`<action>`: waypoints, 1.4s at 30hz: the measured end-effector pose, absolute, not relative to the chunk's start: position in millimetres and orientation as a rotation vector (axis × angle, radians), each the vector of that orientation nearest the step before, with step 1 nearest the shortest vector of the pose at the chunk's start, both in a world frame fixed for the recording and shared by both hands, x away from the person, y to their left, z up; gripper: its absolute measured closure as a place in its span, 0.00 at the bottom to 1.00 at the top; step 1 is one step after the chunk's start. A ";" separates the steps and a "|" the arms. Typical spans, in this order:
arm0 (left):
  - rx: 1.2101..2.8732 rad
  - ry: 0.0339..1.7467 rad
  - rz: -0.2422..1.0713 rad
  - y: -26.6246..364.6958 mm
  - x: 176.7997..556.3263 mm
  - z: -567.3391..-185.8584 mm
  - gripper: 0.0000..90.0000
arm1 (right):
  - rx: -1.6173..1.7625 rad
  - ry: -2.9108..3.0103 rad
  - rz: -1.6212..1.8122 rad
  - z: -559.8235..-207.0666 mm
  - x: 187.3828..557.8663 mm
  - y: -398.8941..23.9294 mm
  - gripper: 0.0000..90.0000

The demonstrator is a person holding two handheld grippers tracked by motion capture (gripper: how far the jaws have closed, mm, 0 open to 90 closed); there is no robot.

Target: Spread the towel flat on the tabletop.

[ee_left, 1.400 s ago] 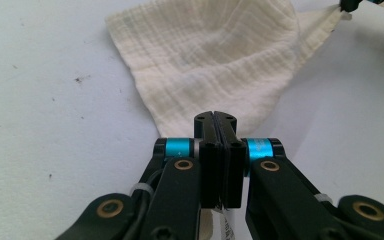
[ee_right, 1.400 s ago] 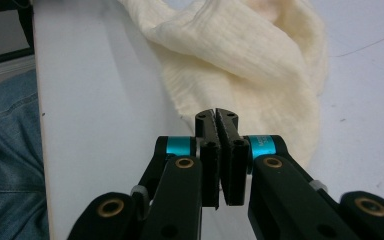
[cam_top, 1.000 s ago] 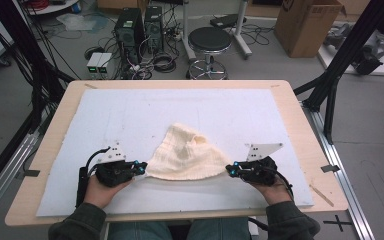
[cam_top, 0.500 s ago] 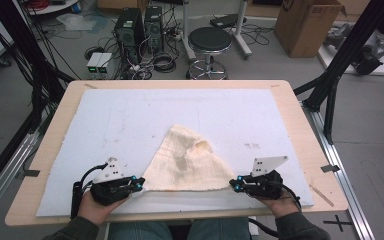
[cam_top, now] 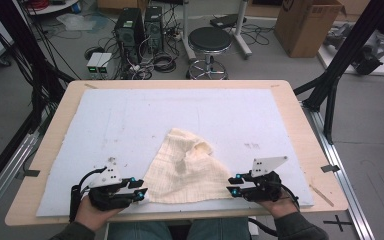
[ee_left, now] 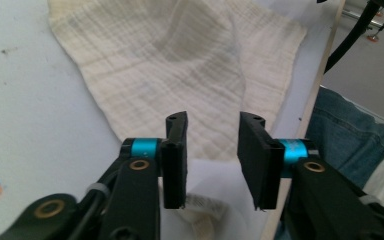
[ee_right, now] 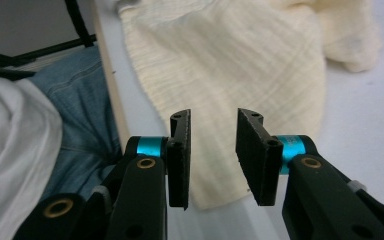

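A cream muslin cloth (cam_top: 190, 170) lies on the white mat (cam_top: 130, 120), wide at the near edge and bunched toward its far tip. My left gripper (cam_top: 141, 190) sits at the cloth's near left corner. Its jaws have just been opening, and in the left gripper view (ee_left: 212, 150) the cloth (ee_left: 180, 65) corner lies loose on the mat between them, untouched by the pads. My right gripper (cam_top: 234, 185) is at the near right corner. Its jaws have just been opening too (ee_right: 212, 150), with the cloth (ee_right: 240, 60) edge lying slack under the gap.
The mat covers a wooden table (cam_top: 300, 125) whose near edge runs just behind both hands. The person's jeans (ee_right: 80, 100) show below that edge. A stool (cam_top: 209, 42), computer towers (cam_top: 135, 25) and a cardboard box (cam_top: 307, 25) stand on the floor beyond the table.
Both hands drew back toward the near edge, pulling the cloth's near side nearer and flatter. Both pairs of jaws then opened and let go of the corners.
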State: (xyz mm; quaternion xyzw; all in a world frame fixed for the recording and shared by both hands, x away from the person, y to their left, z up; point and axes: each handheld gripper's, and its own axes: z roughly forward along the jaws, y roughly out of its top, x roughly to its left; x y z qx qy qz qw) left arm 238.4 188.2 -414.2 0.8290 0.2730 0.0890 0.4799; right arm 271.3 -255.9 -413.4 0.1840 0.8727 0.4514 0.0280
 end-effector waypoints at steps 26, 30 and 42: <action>2.160 0.797 0.194 133.1 360.2 -431.5 0.58 | 0.647 2.749 1.255 -433.4 347.4 -225.8 0.68; 2.203 0.790 0.220 131.0 354.5 -431.8 0.61 | 0.617 2.777 1.243 -433.7 345.5 -225.8 0.80; 2.218 0.781 0.322 140.3 342.0 -436.4 0.86 | 0.570 2.744 1.276 -418.5 317.7 -238.7 0.92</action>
